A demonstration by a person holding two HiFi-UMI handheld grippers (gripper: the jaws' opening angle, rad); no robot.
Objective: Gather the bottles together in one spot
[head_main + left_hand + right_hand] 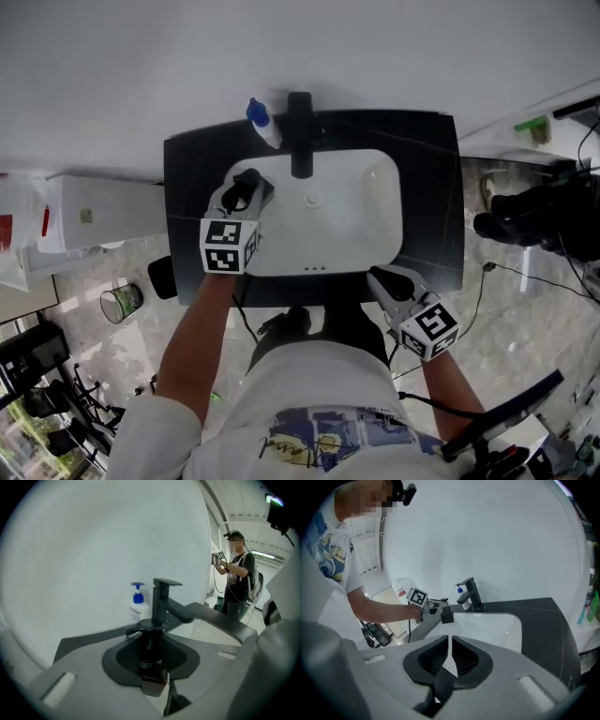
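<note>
As the left gripper clamps the dark pump bottle by its neck near the faucet, it looks rigid, slick and top-heavy; right gripper closed, empty.

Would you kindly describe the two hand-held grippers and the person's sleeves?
The left hand-held gripper and the right hand-held gripper are pale grey with dark-lined jaws, each with a white cube of black square markers and a black cable. Short white sleeves.
</note>
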